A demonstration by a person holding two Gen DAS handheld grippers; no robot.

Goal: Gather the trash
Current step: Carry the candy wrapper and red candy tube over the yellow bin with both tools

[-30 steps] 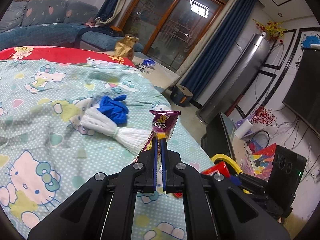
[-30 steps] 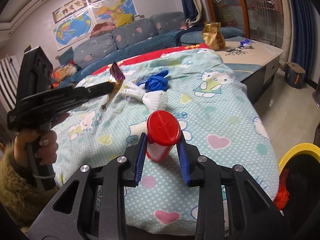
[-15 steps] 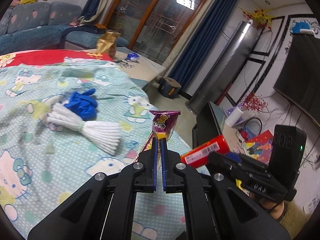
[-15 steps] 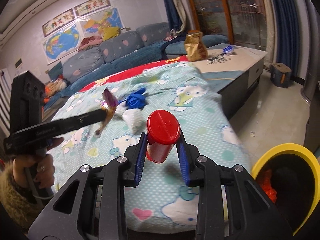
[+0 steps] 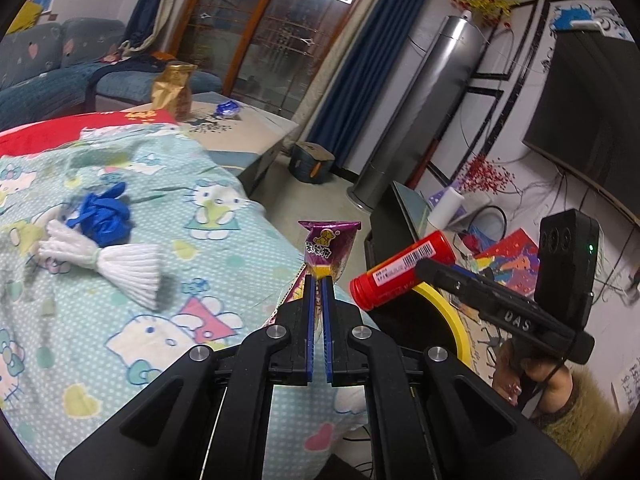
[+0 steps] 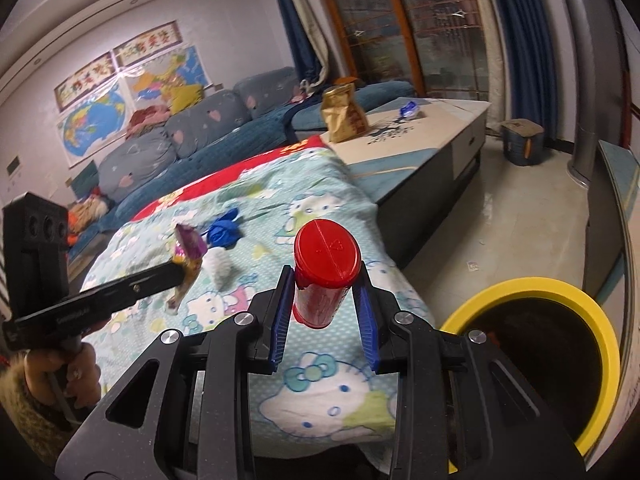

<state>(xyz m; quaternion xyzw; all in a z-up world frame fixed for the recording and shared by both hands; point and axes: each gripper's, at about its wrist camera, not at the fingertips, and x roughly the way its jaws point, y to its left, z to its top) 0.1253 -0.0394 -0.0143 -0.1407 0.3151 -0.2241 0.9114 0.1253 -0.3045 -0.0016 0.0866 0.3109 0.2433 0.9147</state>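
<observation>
Am pinching purple snack wrapper [image 5: 329,245] in left gripper [image 5: 318,280]; right gripper [image 6: 323,280] clamping red tube [image 6: 325,270]; yellow-rimmed bin [image 6: 532,290] at 4 o'clock.

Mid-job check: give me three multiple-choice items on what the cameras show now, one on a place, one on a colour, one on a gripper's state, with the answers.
1. Where does the blue glove lie?
A. on the bedspread, against the white cloth
B. in the bin
C. on the low table

2. What colour is the bin's rim?
A. green
B. yellow
C. white

3. What is the left gripper doing?
A. standing open and empty
B. clamped on the red tube
C. shut on the purple wrapper

Answers:
1. A: the glove rests on the bedspread, touching the white cloth.
2. B: a yellow ring edges the dark bin beside the bed.
3. C: the purple wrapper sticks up from its closed pads, while the red tube sits in the right gripper.
</observation>
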